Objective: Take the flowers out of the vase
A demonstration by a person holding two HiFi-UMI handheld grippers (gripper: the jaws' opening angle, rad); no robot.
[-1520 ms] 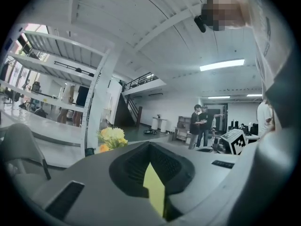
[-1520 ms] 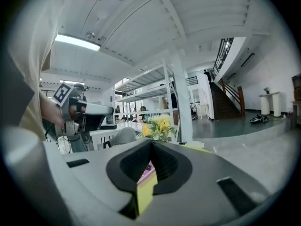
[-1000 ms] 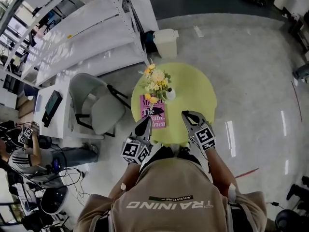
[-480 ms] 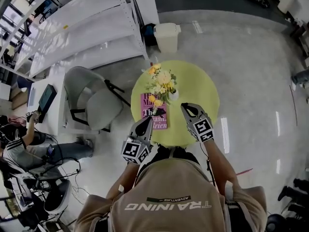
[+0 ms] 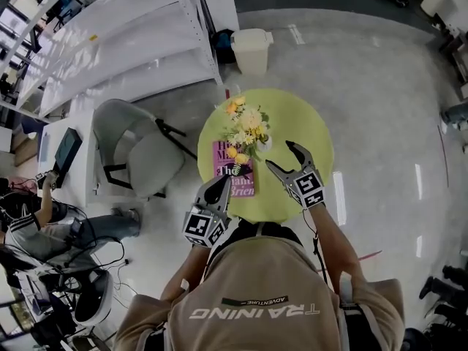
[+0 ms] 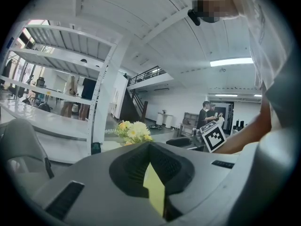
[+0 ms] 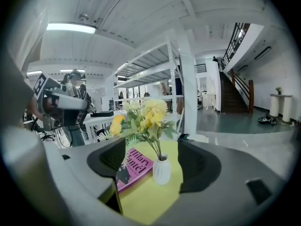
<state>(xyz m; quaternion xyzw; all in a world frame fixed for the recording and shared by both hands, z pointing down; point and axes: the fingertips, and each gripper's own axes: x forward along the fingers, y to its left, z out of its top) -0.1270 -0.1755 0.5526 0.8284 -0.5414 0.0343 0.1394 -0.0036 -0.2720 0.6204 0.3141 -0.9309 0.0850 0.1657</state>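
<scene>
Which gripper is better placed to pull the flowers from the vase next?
Likely right. The right gripper, jaws just opened wide with nothing between them yet, faces the flowers and vase head-on. The left gripper is shut and sits farther back.

Your head camera steeply down over the table (image 5: 308, 131), your gripper cameras looking across it from its edge, all sharing the flowers (image 5: 245, 123).

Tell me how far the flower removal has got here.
Done: nothing; the flowers stand in the vase on the table. In hand: the right gripper, jaws just opened, points at the vase without touching it; the left gripper is shut, empty. Left: grip the stems, lift them out.
</scene>
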